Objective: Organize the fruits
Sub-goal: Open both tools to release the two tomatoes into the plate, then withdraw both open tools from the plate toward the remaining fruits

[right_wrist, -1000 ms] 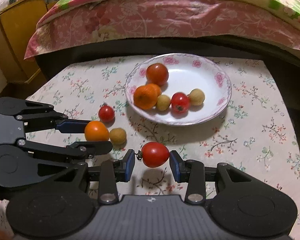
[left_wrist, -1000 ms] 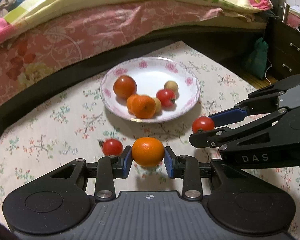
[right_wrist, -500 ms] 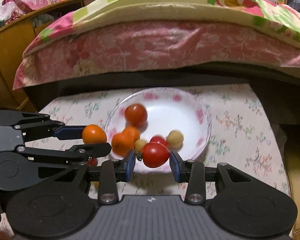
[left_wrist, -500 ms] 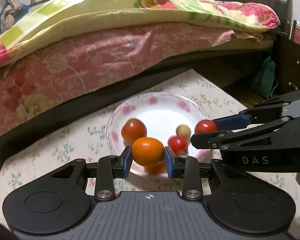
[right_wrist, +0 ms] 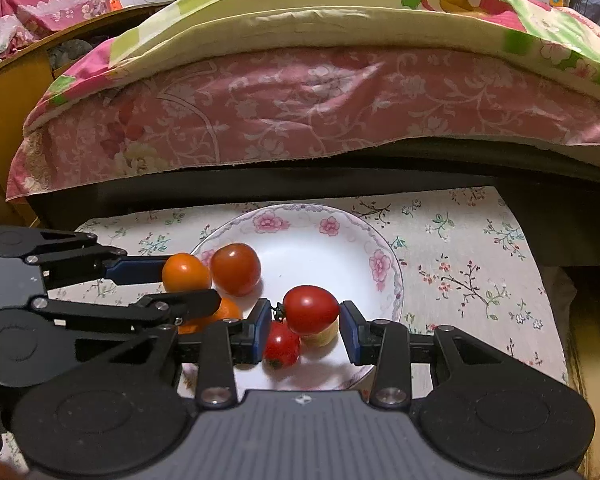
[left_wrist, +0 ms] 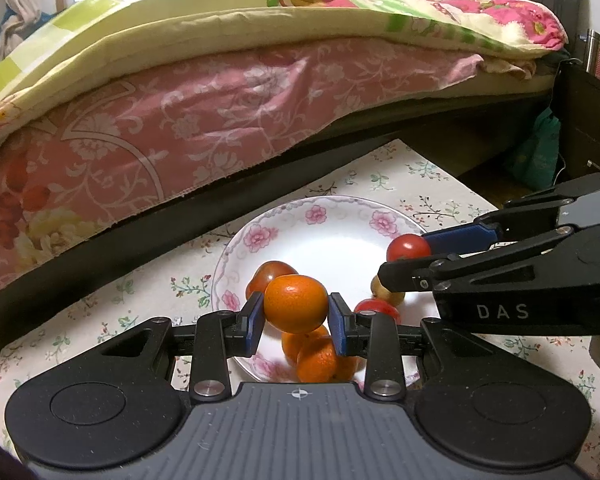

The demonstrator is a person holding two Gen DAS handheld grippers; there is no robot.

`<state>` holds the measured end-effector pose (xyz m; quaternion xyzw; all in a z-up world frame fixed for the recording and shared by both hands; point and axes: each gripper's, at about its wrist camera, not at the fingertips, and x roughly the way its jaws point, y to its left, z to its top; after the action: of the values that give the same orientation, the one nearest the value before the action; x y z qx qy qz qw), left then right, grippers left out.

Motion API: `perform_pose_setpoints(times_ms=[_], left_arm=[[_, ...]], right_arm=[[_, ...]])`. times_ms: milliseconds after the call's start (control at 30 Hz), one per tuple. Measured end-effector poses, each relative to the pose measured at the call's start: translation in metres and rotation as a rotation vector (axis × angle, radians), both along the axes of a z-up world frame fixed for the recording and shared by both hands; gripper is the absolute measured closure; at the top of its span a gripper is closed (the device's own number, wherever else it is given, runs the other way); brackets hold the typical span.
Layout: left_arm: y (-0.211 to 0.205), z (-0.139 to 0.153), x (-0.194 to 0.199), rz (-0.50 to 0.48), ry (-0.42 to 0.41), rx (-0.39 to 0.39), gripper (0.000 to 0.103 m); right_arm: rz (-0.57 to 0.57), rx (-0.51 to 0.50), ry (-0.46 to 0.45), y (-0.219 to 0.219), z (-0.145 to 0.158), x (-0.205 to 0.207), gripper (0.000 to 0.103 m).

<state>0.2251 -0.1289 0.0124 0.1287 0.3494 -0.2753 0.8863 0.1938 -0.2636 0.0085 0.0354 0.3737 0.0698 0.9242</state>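
My left gripper [left_wrist: 296,316] is shut on an orange mandarin [left_wrist: 296,303] and holds it over the near side of the white flowered plate [left_wrist: 332,216]. My right gripper [right_wrist: 305,320] is shut on a red tomato [right_wrist: 310,308] above the same plate [right_wrist: 380,248]. On the plate lie a large tomato [right_wrist: 236,268], mandarins [left_wrist: 316,356], a small red tomato [right_wrist: 281,346] and a tan fruit [right_wrist: 324,335]. Each gripper shows in the other's view: the right one [left_wrist: 408,258] and the left one [right_wrist: 188,282].
The plate stands on a small table with a floral cloth [right_wrist: 460,248]. A bed with a pink sheet [left_wrist: 220,112] and a yellow quilt runs along the far side. A dark dresser [left_wrist: 588,120] stands at the right, a wooden cabinet [right_wrist: 12,92] at the left.
Both grippers have lifted their fruit off the cloth and moved forward over the plate. The loose fruits on the cloth have dropped out of view.
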Motion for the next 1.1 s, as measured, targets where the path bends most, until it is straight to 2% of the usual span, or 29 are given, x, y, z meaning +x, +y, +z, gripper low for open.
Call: perform_pose_setpoints(times_ms=[600,1100], left_arm=[[-0.005,-0.004,0.002,-0.014,-0.001,0.002,0.062],[-0.002,-0.001,0.002,0.008,-0.012,0.012,0.053]], right_arm=[[-0.011,-0.010,0.011,-0.004,-0.012,0.010,0.065],[-0.023,-0.019,0.007,-0.003,-0.012,0.009,0.064]])
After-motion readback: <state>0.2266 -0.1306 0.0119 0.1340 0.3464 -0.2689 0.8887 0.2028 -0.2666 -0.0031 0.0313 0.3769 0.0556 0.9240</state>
